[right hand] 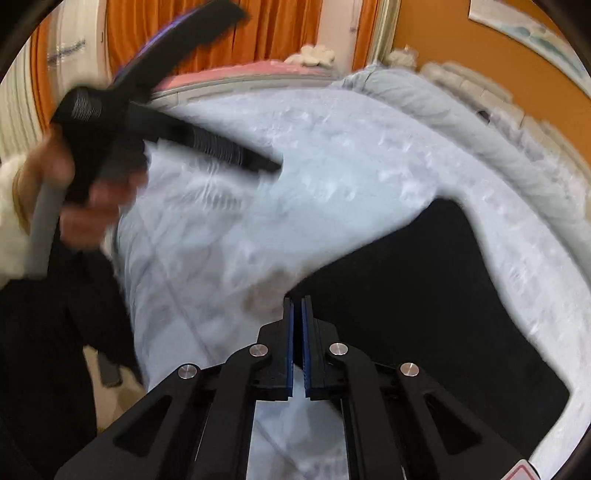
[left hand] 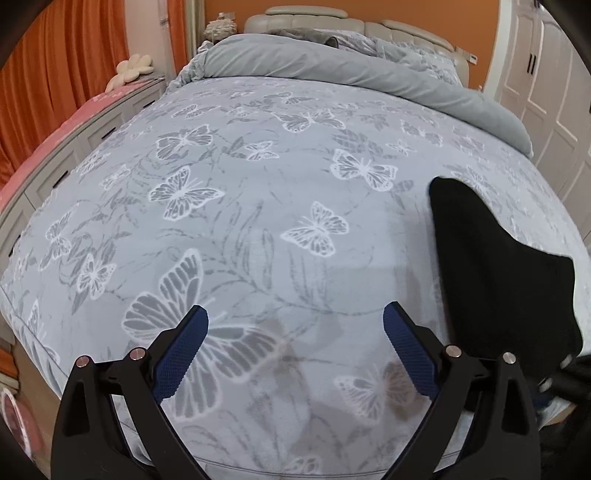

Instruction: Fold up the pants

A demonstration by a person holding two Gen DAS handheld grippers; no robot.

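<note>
The black pants [left hand: 498,273] lie on the right part of the bed, and show as a large dark sheet in the right wrist view [right hand: 424,295]. My left gripper [left hand: 295,325] is open and empty, above the butterfly bedspread [left hand: 258,184], left of the pants. My right gripper [right hand: 298,301] has its jaws nearly together, with the tips at the left edge of the pants; the view is blurred and I see no cloth between the pads. The left gripper also shows as a blurred black tool [right hand: 166,122] held by a hand at the upper left.
A grey duvet [left hand: 369,74] is rolled along the head of the bed, with a beige headboard [left hand: 314,18] behind. A pink-topped drawer unit [left hand: 74,122] and orange curtains [left hand: 55,74] stand on the left. White wardrobe doors [left hand: 546,92] are on the right.
</note>
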